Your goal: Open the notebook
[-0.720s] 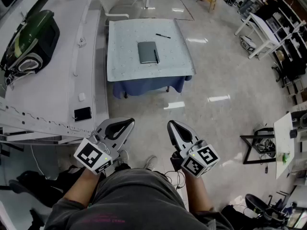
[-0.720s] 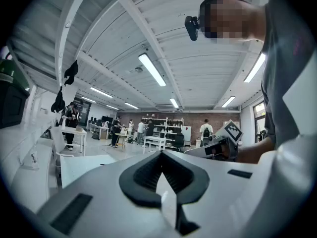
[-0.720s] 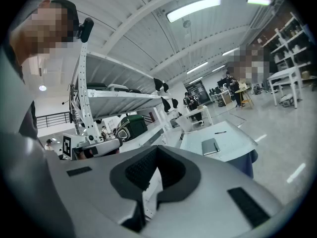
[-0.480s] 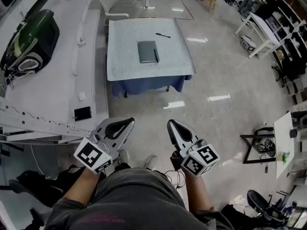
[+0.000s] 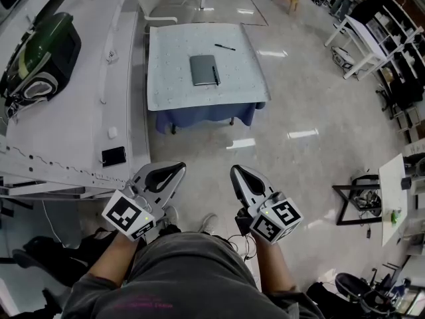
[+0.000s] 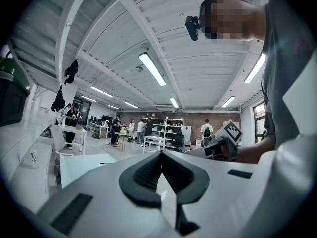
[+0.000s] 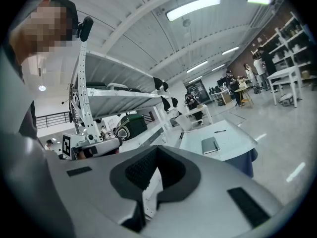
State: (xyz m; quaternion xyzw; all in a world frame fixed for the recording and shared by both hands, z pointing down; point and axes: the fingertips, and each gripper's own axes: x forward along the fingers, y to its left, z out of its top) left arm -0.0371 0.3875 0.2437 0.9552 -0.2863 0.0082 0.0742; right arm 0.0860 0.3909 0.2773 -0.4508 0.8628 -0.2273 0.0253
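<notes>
Almost nothing has changed in the last instant, and that is what matters. The wide stretch of shiny floor between the person and the work is as broad as it was, so the approach has hardly begun. The pale, blue-skirted desk stands at the far side of that floor. It sits only a trace higher in the head view than a moment ago, which reads as a slight tilt of the camera rather than a step. The left claw and the right claw hang side by side at waist height, where they were before, pointing roughly level toward the desk. Each has its jaws drawn together, tips meeting, with nothing between them. The grey notebook lies flat and closed near the middle of the desk, well apart from both claws. A dark pen lies on the desk just beyond it, not touching it. The task looks wholly ahead: the person must probably cross the floor before either claw can part and take the edge of the cover.
</notes>
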